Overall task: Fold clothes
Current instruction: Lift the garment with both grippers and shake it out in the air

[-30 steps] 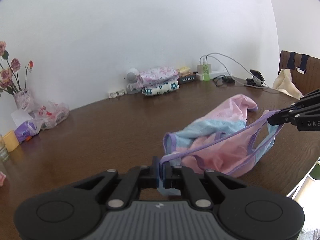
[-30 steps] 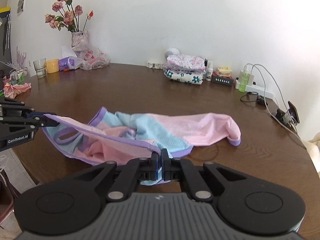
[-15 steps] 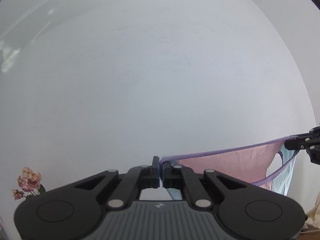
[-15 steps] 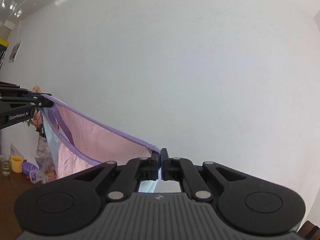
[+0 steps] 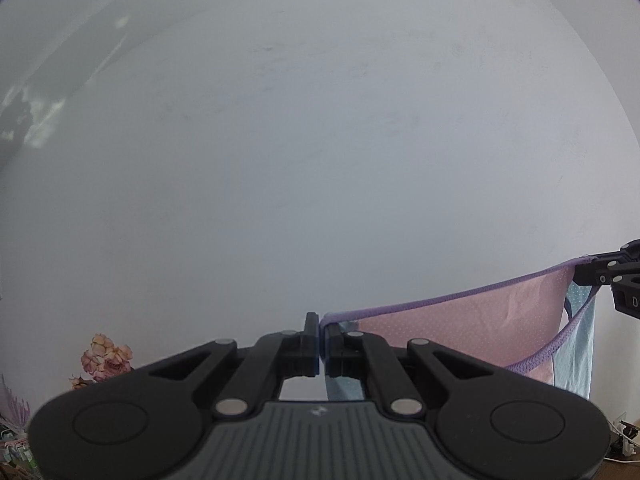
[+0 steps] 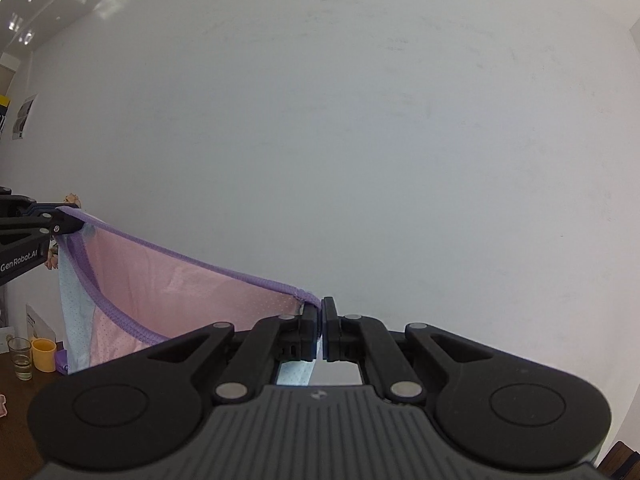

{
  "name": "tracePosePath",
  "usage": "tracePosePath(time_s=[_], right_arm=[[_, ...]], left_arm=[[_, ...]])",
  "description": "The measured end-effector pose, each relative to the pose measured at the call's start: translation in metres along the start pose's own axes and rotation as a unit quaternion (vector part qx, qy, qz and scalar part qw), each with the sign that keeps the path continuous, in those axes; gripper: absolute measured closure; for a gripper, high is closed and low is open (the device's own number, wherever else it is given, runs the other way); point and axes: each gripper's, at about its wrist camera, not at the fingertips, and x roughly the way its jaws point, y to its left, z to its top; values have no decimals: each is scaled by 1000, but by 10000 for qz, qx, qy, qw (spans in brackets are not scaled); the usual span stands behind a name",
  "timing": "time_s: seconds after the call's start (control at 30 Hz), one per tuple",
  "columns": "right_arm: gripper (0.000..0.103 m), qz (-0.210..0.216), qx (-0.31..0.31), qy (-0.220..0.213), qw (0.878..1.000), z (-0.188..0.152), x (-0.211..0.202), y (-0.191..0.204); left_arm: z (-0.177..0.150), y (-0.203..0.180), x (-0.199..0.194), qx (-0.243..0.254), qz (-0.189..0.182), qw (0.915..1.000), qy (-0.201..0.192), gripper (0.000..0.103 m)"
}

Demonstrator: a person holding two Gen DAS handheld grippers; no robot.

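A pink and light-blue garment [image 5: 472,328] with purple trim hangs stretched in the air between both grippers. My left gripper [image 5: 321,320] is shut on one end of its purple edge; in the right wrist view that same left gripper [image 6: 76,226] shows at the far left. My right gripper [image 6: 322,305] is shut on the other end of the edge, and it appears at the right border as the right gripper [image 5: 580,270]. The garment [image 6: 160,292] sags slightly between them and its lower part hangs out of sight behind the gripper bodies.
A white wall fills both views. Dried pink flowers [image 5: 106,358] show low left. A small glass [image 6: 20,358] and a yellow cup [image 6: 44,354] stand on the brown table [image 6: 16,404] at lower left. Cables [image 5: 622,432] lie at the lower right.
Both grippers lifted the garment off the table a second ago and tilted up toward the wall. Over the last half second they rose slightly, still holding the edge taut.
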Motion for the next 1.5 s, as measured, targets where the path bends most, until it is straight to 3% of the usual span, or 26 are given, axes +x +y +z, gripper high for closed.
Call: tracePosePath(time_s=[0.23,0.5,0.6,0.7,0.97,1.13,1.3,1.4,1.5], right_arm=[[102,-1,-119,16,9999,9,8,2],[102,53,-163,117,9998,15,37,-1],[102,66,-197,197,9996,24,62,17],[102,96,-230,285,9993,25,98,25],[102,182,-289,353,9988,21,240,60],[102,266,-349,299,9986,19,319,81],[102,202,-445,-27,9988,31,342,86],[102,206,-407,-195,9988,34,333,79],[102,277,-457,-235,9983,26,318,71]], left_arm=[[4,0,-1,-14,83,9999,107,101],[-5,2,40,29,219,9993,290,101],[-8,2,56,48,272,9990,359,101],[-13,4,77,62,345,9984,434,101],[-41,23,186,54,741,9949,681,101],[-52,33,243,122,1117,9918,603,101],[-39,40,234,204,1367,9903,154,101],[-32,33,208,248,1417,9895,-143,101],[-45,10,163,401,1383,9894,-172,101]])
